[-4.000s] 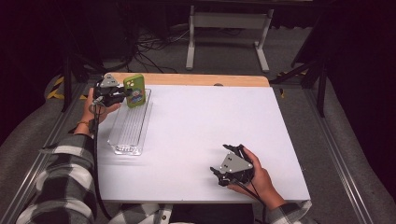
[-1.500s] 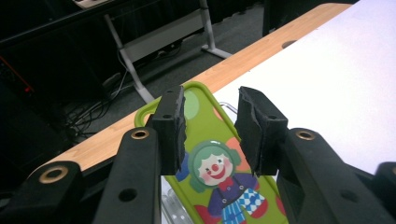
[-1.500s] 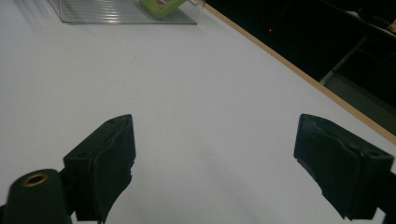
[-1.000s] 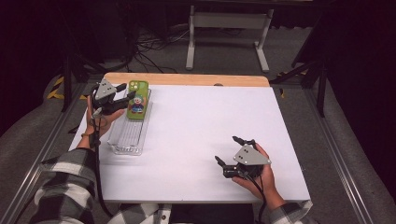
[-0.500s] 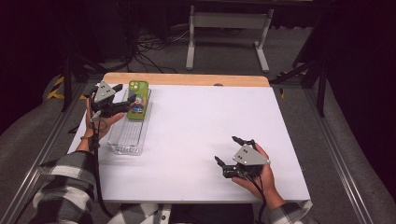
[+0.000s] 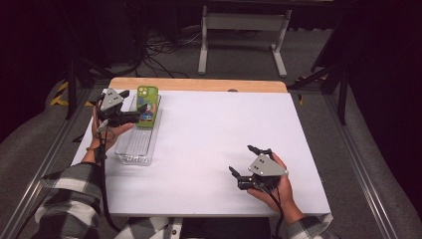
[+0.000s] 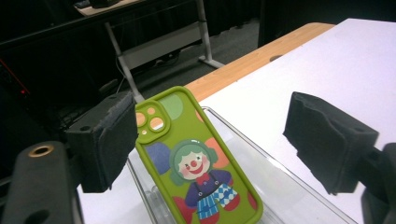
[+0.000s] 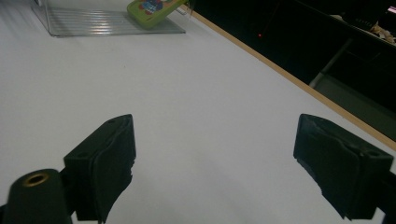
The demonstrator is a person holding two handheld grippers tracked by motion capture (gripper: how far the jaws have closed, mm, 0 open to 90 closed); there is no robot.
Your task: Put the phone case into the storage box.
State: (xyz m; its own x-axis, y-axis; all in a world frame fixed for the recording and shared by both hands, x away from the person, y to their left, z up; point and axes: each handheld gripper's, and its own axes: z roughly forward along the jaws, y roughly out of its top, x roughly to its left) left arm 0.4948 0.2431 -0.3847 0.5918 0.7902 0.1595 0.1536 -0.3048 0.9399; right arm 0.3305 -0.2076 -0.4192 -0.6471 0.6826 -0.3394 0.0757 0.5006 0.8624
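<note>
Four seconds back the left gripper (image 6: 130, 113) held the green phone (image 6: 147, 105) up above the far end of the clear tray (image 6: 133, 149). Now the phone sits in the far end of that tray, leaning on the tray's far rim with its top edge up. Its back faces up and shows a clown with green hair. The right gripper (image 6: 242, 164) has slid a little nearer to the front right corner of the tabletop (image 6: 209, 129).

The jaws of the left gripper have just been opening. In the left gripper view the phone (image 7: 196, 163) lies between the two black pads (image 7: 105, 140). The left pad is just beside the phone's edge, and I cannot tell if it touches. The right pad stands well away from the phone. So the phone is let go and rests on the tray (image 7: 280, 196) by itself. The person's left hand (image 6: 107, 130) holds that gripper at the far left side of the tabletop, just beside the tray.

The right gripper is in the person's right hand (image 6: 276, 186) near the front right of the tabletop, far from the tray. In the right gripper view its jaws stand wide apart with nothing between them but the white tabletop (image 8: 210, 93). The tray (image 8: 107, 23) and the phone (image 8: 154, 8) show far off at the top of that view.
</note>
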